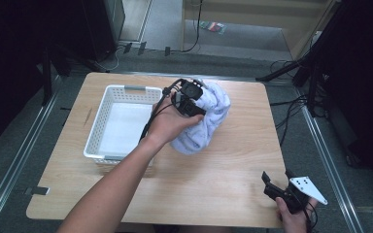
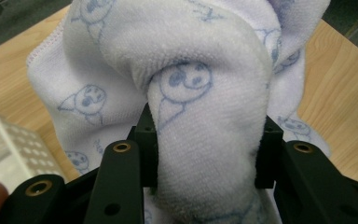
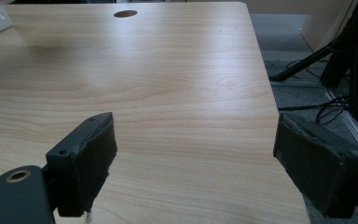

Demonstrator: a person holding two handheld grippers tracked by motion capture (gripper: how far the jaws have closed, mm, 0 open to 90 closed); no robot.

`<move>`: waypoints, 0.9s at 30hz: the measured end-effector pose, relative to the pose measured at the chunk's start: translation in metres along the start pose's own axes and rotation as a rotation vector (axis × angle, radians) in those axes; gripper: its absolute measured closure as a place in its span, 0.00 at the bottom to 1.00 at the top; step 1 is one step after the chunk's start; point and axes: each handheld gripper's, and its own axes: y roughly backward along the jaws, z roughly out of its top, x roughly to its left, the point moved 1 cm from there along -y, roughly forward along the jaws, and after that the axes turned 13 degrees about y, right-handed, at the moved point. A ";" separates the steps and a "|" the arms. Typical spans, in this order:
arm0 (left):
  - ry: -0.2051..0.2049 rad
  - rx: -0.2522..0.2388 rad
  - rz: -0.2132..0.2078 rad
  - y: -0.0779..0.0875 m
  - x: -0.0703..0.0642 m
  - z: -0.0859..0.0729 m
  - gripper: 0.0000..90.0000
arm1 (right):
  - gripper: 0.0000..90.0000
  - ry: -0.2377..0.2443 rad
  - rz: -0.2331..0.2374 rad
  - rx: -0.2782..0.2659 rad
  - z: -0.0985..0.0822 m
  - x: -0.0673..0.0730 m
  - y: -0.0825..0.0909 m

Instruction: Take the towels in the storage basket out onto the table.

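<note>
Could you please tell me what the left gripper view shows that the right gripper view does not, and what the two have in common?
Left gripper view: the left gripper shut on a bunched white terry towel printed with blue cartoon faces.

Right gripper view: the right gripper with jaws wide apart and nothing between them, a round hole in the tabletop, and cables on the grey floor.

Both: the light wooden table and a corner of the white perforated plastic basket.

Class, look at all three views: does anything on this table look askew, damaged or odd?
Only the towel: it sits bunched in a crumpled heap beside the white basket, pinched by the left gripper. The right gripper is open over bare wood.
</note>
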 end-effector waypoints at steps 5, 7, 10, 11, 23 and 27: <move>-0.001 0.013 -0.018 -0.014 -0.009 -0.002 0.64 | 0.15 -0.001 0.000 -0.002 0.000 0.000 0.000; -0.004 0.025 -0.028 -0.020 -0.012 -0.004 0.64 | 0.15 0.000 -0.001 -0.003 0.000 0.000 0.000; -0.002 0.039 -0.037 -0.031 -0.015 -0.008 0.64 | 0.15 0.002 0.000 -0.005 0.000 0.000 0.000; 0.001 0.049 -0.047 -0.039 -0.016 -0.011 0.64 | 0.15 0.004 -0.001 -0.005 0.000 0.000 0.000; 0.055 0.107 -0.104 -0.075 -0.018 -0.026 0.20 | 0.15 -0.004 0.000 -0.007 0.000 0.000 0.000; 0.073 0.096 -0.117 -0.069 -0.015 -0.026 0.02 | 0.15 0.000 0.001 -0.008 0.000 0.000 0.000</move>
